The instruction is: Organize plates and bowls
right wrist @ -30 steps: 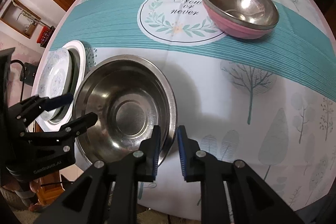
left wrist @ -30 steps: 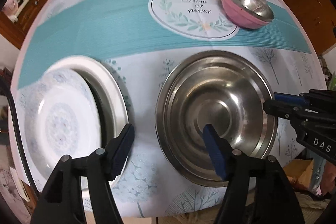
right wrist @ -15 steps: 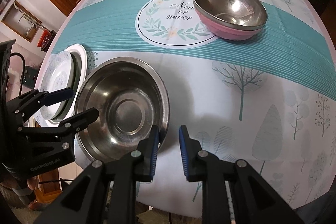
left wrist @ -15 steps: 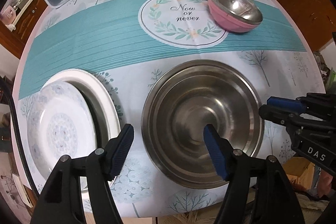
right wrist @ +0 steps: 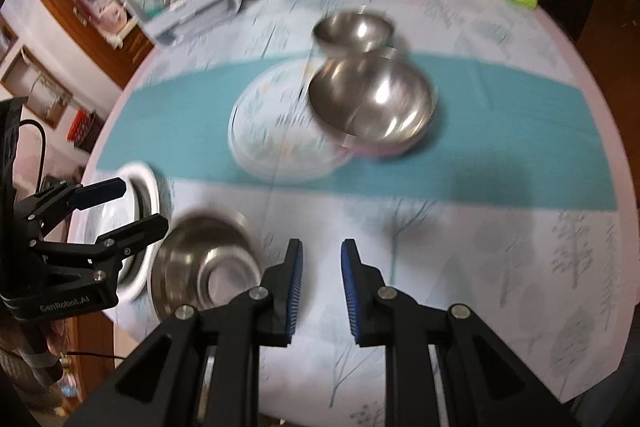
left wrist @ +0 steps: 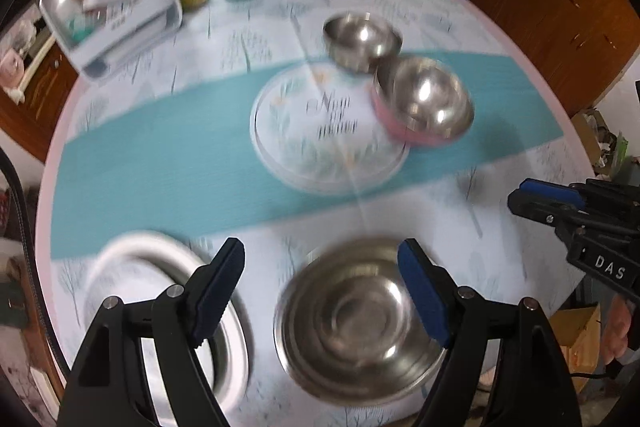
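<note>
Four pieces lying unstacked: white plates [left wrist: 132,267] beside wide steel basin [left wrist: 360,323], two bowls [left wrist: 424,103] beyond it; left tongs [left wrist: 320,291] and right tongs [right wrist: 320,291] hovering open, gripping nothing; organizing looking barely begun

"das" is printed on the right tool [left wrist: 540,198]; "genrobot.ai" on the left tool [right wrist: 120,207]

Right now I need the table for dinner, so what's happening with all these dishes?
A person with a hand-held gripper in each hand is sorting plates and bowls. Neither holds anything: the left hand-held gripper hangs wide open above the large steel bowl and the white plates, while the right hand-held gripper is open over bare tablecloth. The pink bowl and small steel bowl sit untouched farther back. Both views are motion-blurred.
</note>
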The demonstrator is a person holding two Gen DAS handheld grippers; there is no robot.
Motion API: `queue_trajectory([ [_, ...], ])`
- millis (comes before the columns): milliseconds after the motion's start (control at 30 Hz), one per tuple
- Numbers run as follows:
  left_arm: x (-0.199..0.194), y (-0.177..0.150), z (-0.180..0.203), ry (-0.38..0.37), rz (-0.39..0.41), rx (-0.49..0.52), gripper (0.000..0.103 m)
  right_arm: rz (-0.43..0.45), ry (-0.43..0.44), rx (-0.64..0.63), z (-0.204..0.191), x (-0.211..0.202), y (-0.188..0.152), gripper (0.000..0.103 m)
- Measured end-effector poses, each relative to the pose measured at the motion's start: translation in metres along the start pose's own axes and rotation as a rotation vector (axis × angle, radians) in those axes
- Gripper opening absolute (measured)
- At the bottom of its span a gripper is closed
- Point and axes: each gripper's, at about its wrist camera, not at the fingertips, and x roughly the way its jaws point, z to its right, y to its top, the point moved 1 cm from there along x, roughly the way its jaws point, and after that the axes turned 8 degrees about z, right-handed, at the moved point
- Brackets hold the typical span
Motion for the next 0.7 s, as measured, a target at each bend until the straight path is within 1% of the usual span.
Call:
queue_trajectory([
  [33,-0.002,0.010,0.002,-0.007,0.017,0.006,0.078,0.017,-0.005,0.004,0.003,-0.004,0.006,0.021],
  [67,-0.003,0.019,0.004,-0.017,0.031,0.009,0.079,0.039,-0.015,0.006,0.007,-0.009,0.015,0.027],
  [100,-0.005,0.029,0.005,-0.034,0.049,0.011,0.083,0.056,-0.023,0.006,0.009,-0.012,0.021,0.032],
  [133,-0.006,0.039,0.007,-0.054,0.068,0.009,0.086,0.082,-0.033,0.007,0.013,-0.018,0.030,0.044],
  [167,-0.007,0.050,0.009,-0.075,0.086,0.006,0.090,0.112,-0.044,0.010,0.017,-0.023,0.038,0.053],
  [233,-0.004,0.066,0.012,-0.113,0.103,-0.005,0.091,0.156,-0.061,0.015,0.022,-0.029,0.052,0.058],
  [333,0.010,0.092,0.016,-0.162,0.095,-0.031,0.091,0.191,-0.081,0.022,0.032,-0.030,0.073,0.059],
  [400,0.024,0.107,0.019,-0.176,0.084,-0.048,0.091,0.202,-0.095,0.031,0.038,-0.026,0.085,0.059],
  [467,0.046,0.119,0.020,-0.193,0.055,-0.069,0.091,0.198,-0.103,0.038,0.043,-0.018,0.094,0.059],
  [567,0.077,0.130,0.021,-0.205,0.003,-0.106,0.091,0.170,-0.112,0.057,0.054,-0.002,0.104,0.059],
  [700,0.111,0.132,0.023,-0.209,-0.044,-0.132,0.091,0.098,-0.090,0.106,0.070,0.029,0.110,0.059],
])
